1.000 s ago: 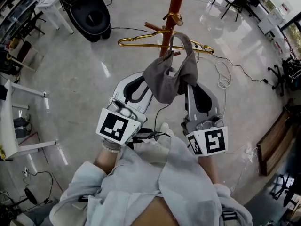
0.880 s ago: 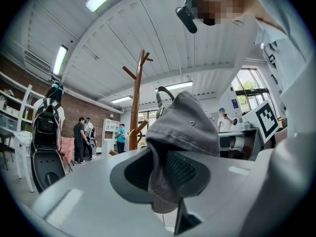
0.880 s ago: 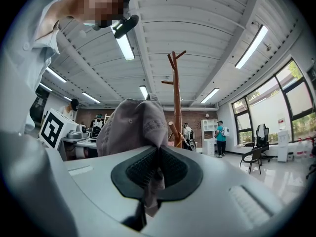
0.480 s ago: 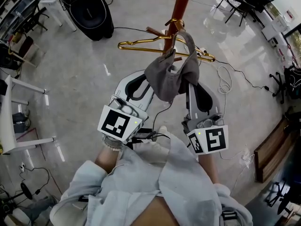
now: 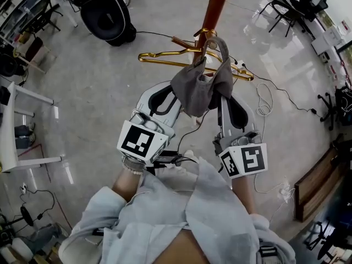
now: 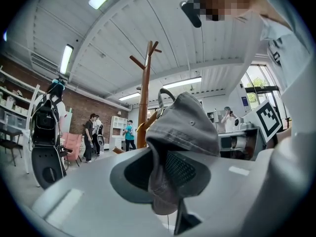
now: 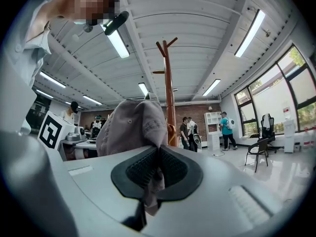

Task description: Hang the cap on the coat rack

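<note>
Since 1 s ago both grippers have nudged the cap [image 5: 199, 87] up and fwd, so its rear strap loop now sits right by the gold hook [image 5: 204, 33] on the coat rack [image 5: 214, 7], not seen over any peg. Left gripper [image 5: 171, 92] jaws are pressed together on the cap's left edge, fabric bunched between the dark ribbed pads; right gripper [image 5: 222, 98] jaws likewise pinch the right edge, cloth hanging through the pads. Only print to read off: bold black-and-white square markers on the left cube [image 5: 142, 141] and right cube [image 5: 246, 161]; a blue wall sign [image 6: 245, 101] is too small to read. A gold wire hanger [image 5: 165, 55] hangs across the pole just beyond the cap, beside a brown peg [image 5: 181, 40]. Floor [image 5: 93, 87] is pale, glossy, w/ loose cables [image 5: 264, 98] to the right. White tables [image 5: 22, 100] stand at left, black chairs [image 5: 278, 4] top right. Bkgd: brick wall [image 6: 74, 107], several people [image 6: 91, 135] standing, big windows [image 7: 276, 98], ceiling strip lights [image 7: 249, 33].
</note>
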Tool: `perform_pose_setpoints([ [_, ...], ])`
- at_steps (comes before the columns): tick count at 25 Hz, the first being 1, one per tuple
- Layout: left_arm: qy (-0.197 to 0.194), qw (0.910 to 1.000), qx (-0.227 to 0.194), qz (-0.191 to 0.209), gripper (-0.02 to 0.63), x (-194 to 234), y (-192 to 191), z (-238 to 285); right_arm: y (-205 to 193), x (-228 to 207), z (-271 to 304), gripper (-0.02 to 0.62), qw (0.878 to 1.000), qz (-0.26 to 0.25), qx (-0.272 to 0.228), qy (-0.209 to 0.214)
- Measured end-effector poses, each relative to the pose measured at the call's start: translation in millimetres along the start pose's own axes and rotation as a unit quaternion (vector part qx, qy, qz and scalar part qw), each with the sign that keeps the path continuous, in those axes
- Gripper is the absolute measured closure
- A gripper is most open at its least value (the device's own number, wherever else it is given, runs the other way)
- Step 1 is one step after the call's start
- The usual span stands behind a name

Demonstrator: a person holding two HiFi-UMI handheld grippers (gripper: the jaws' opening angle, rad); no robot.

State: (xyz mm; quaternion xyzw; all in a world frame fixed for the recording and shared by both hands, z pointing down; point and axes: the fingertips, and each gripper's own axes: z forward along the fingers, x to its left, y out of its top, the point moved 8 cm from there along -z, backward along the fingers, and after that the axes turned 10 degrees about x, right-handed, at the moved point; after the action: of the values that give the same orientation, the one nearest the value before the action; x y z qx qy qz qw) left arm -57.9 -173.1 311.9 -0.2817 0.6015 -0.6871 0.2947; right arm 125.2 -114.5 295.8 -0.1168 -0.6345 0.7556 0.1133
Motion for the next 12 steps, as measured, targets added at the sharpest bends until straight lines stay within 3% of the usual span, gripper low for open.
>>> perform_pose_setpoints([
  [12,0.028,0.9992,0.026,-0.008,0.533,7.2,-15.4,26.1,-13.3,-25.1,25.0,0.583,0.999,0.015,0.028,0.023],
])
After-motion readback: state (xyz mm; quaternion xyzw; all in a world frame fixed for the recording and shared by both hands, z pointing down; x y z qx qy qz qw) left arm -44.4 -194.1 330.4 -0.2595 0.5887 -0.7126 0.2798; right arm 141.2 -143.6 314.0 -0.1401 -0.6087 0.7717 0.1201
